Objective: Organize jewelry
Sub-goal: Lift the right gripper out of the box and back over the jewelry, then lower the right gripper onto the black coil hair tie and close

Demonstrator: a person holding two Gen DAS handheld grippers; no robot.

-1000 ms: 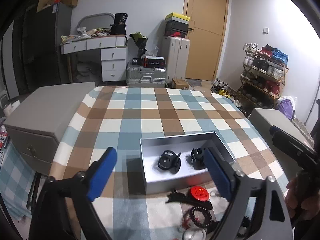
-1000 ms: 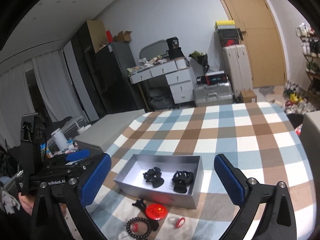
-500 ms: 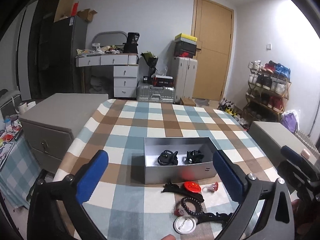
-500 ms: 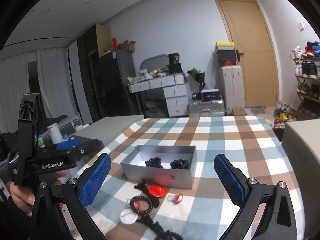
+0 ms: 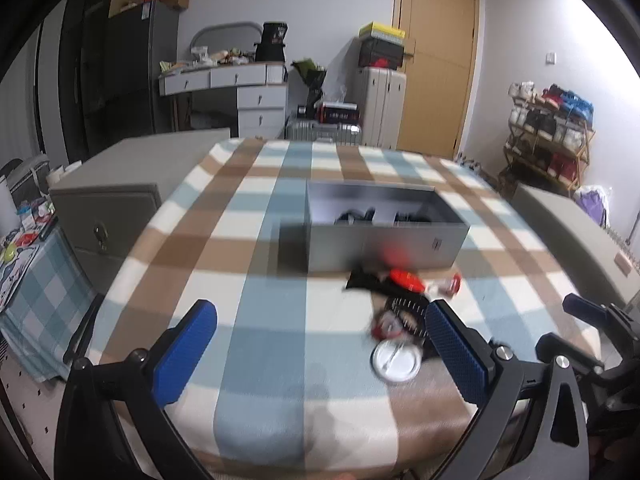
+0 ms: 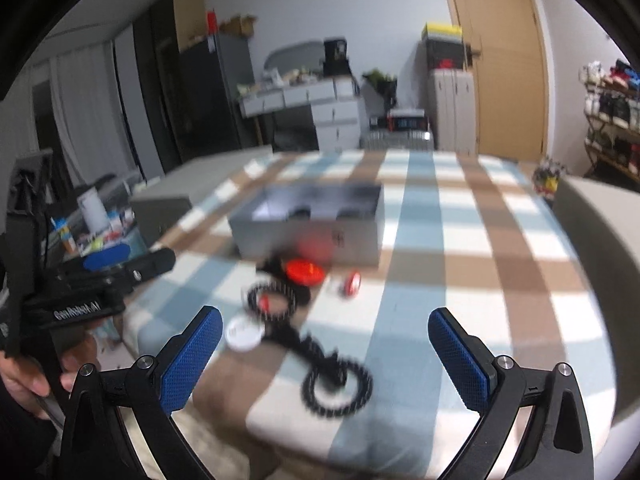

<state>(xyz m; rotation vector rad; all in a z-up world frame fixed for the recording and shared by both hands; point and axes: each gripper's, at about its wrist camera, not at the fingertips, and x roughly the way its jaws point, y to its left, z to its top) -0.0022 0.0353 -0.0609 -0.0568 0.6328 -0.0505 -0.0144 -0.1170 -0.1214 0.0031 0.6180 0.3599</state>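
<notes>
On the checked cloth [image 6: 472, 216], black bead bracelet [image 6: 336, 388] between the wide-open, empty right gripper [image 6: 324, 360] fingers, left gripper [image 5: 320, 352] likewise.

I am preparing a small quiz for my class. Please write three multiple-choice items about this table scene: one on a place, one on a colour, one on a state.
1. Where do the loose pieces lie relative to the grey box?
A. inside it
B. on the cloth, on the camera's side of it
C. behind it

2. What colour is the round disc closest to the box's near wall?
A. red
B. green
C. yellow

3. How is the right gripper?
A. shut on a bracelet
B. shut on nothing
C. open

Answers:
1 B, the black bead bracelet and white badge rest on the checked cloth before the box.
2 A, it shows bright red.
3 C, its blue pads stand wide apart, holding nothing.
</notes>
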